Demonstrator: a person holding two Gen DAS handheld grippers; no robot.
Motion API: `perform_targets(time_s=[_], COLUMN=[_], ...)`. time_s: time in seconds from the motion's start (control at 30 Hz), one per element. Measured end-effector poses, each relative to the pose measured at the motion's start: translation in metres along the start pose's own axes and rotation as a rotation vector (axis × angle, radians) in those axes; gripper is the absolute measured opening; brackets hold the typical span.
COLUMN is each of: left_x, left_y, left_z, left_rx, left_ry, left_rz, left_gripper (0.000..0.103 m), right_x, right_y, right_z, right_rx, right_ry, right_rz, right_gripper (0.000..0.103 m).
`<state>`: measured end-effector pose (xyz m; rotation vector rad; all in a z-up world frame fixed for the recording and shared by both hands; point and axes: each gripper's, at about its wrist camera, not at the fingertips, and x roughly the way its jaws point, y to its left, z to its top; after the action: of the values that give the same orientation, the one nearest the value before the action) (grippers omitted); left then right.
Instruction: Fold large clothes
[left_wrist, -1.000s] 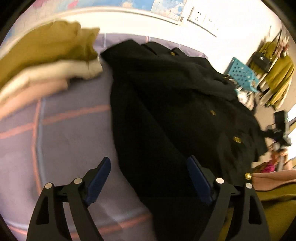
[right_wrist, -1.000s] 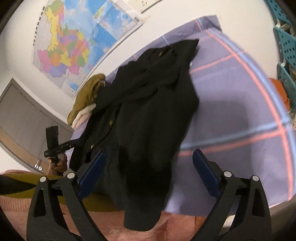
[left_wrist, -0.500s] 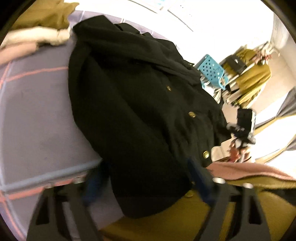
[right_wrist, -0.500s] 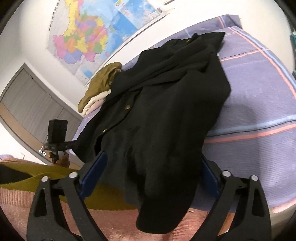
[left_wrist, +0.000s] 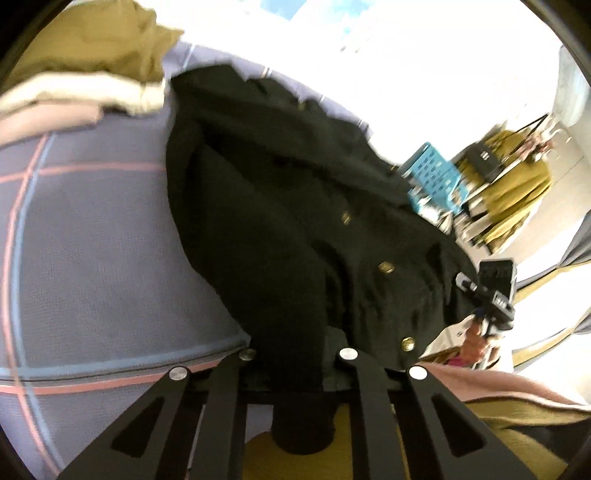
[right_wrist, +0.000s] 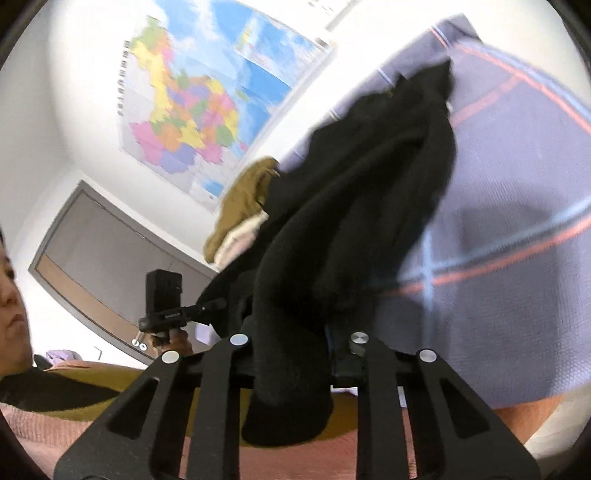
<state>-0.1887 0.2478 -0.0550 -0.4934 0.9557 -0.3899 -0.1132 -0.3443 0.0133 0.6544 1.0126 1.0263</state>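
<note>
Now my left gripper (left_wrist: 297, 354) and right gripper (right_wrist: 295, 343) have just closed, each clamped on the near hem of the black coat (left_wrist: 280, 206), whose long axis runs away from me across the bed (left_wrist: 92, 240) toward the far wall.

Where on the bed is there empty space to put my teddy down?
Bare bedsheet lies left of the black coat, below the folded clothes pile. Another bare stretch is on the coat's other side. The near edge is crowded: both grippers pinch the coat there.
</note>
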Motion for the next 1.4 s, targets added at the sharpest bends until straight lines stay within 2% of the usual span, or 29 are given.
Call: perform_targets(time_s=[0.1,0.13,0.17,0.27,0.4,0.6,0.87,1.0,1.07,1.13,1.4], left_x=[-0.020,-0.024,-0.028,-0.035,-0.037,-0.047,-0.048,-0.035,-0.022,-0.004,0.064], left_y=[-0.005,-0.006,-0.007,-0.007,-0.007,-0.003,-0.004,-0.006,-0.004,0.004,0.050], left_z=[0.007,0.008,0.010,0.018,0.032,0.075,0.152,0.194,0.214,0.234,0.280], left_rx=[0.007,0.009,0.007,-0.002,0.005,-0.012,-0.026,-0.023,-0.021,-0.033,-0.153], left_ry=[-0.054,-0.065,-0.072,-0.088,-0.080,-0.100,-0.096,-0.085,-0.077,-0.054,0.055], left_rz=[-0.008,-0.009,-0.019,-0.063,-0.069,-0.094,-0.077,-0.036,0.016,0.038,0.098], left_gripper=[0.010,0.009,0.009,0.009,0.009,0.009,0.010,0.010,0.010,0.010,0.011], right_x=[-0.013,-0.019,-0.022,-0.028,-0.025,-0.029,-0.013,0.004,0.018,0.031,0.086], right_y=[0.018,0.025,0.029,0.041,0.041,0.041,0.029,0.012,0.001,-0.010,-0.083], right_z=[0.006,0.008,0.009,0.014,0.029,0.073,0.143,0.178,0.199,0.214,0.264], right_rx=[-0.026,-0.042,-0.049,-0.084,-0.071,-0.064,-0.003,0.051,0.068,0.077,0.226], right_ry=[-0.056,-0.074,-0.089,-0.109,-0.131,-0.213,-0.256,-0.259,-0.250,-0.230,-0.144], right_rz=[0.029,0.051,0.076,0.039,0.049,0.051,0.039,0.021,-0.016,-0.046,-0.194], right_gripper=[0.016,0.009,0.009,0.009,0.009,0.009,0.009,0.009,0.009,0.009,0.011])
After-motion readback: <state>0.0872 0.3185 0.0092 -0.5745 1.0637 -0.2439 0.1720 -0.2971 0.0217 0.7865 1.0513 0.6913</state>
